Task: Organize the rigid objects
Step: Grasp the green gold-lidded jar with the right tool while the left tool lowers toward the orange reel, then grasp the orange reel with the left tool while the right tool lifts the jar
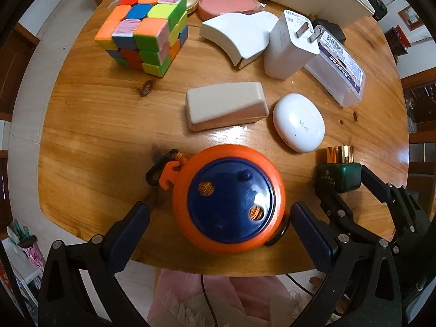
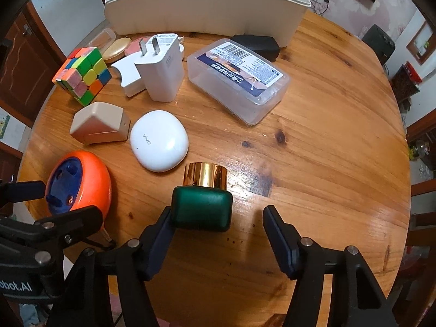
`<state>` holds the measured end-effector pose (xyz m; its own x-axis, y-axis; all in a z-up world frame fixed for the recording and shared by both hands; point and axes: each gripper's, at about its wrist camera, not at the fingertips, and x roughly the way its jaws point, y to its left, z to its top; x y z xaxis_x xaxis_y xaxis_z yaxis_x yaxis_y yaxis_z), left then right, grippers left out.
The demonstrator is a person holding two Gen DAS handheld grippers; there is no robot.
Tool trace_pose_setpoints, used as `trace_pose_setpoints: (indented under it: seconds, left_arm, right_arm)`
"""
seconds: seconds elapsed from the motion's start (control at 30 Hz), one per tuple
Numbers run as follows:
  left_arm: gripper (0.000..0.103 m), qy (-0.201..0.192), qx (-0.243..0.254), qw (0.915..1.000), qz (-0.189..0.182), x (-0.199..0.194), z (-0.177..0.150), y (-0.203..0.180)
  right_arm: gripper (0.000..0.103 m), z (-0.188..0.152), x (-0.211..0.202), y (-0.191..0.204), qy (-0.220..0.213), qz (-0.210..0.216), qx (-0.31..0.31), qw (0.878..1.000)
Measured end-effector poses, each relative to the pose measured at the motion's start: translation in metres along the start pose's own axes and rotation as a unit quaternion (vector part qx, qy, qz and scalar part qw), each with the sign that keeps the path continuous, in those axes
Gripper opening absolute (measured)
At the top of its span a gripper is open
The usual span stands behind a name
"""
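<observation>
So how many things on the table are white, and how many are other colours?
White: 3 – vivo earbud case, charger plug, curved white piece
Beige: 1 – wedge block
Orange-blue: 1 – round reel
Green: 1 – bottle
Multicoloured: 1 – puzzle cube
Total: 7

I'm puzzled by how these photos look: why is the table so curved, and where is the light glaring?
Left wrist view: fisheye bends the round wooden table; glare streaks beside the white oval earbud case and on the orange-and-blue round reel. Right wrist view: same bending, glare on wood at right, gold-capped green bottle shiny.
</observation>
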<state>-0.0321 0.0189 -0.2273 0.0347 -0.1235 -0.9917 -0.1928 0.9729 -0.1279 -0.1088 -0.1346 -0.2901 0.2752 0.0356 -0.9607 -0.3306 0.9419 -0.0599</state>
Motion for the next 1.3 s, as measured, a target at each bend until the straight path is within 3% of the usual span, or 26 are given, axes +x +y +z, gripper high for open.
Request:
trace_pose_setpoints:
  seconds: [0.1, 0.27, 0.33, 0.63, 0.77, 0.97, 1.13, 1.3]
  left_arm:
    - [0.102, 0.005, 0.004, 1.0000, 0.006, 0.004, -0.002, -0.002]
    - [0.102, 0.018, -0.004, 0.9998, -0.003, 0.008, -0.007, 0.001]
    - [0.102, 0.022, -0.007, 0.9997, -0.005, 0.010, -0.011, 0.002]
    - [0.099, 0.030, -0.016, 0.9993, -0.014, 0.009, -0.034, 0.007]
    - [0.088, 0.029, -0.013, 0.9995, -0.009, 0.003, -0.041, 0.018]
    - [0.085, -0.001, 0.017, 0.9998, 0.014, -0.005, -0.058, 0.015]
    - [0.084, -0.053, 0.046, 0.9960, 0.054, -0.023, -0.083, 0.007]
    - [0.083, -0.092, 0.057, 0.9926, 0.055, -0.051, -0.106, 0.002]
  right_arm:
    - [0.064, 0.001, 0.003, 0.004, -0.003, -0.004, -0.007, 1.000]
    - [0.052, 0.002, 0.003, 0.013, -0.013, 0.003, -0.019, 1.000]
    - [0.043, 0.002, 0.003, 0.015, -0.018, 0.013, -0.025, 0.999]
    - [0.043, -0.001, 0.002, -0.008, -0.017, -0.005, 0.005, 1.000]
    - [0.043, -0.001, 0.003, -0.016, -0.015, -0.009, 0.020, 1.000]
    - [0.043, 0.002, 0.006, -0.024, -0.013, 0.000, 0.026, 1.000]
    - [0.043, -0.001, 0.006, -0.031, -0.016, 0.006, 0.019, 1.000]
    - [0.043, -0.002, -0.005, -0.023, -0.031, 0.006, 0.007, 0.999]
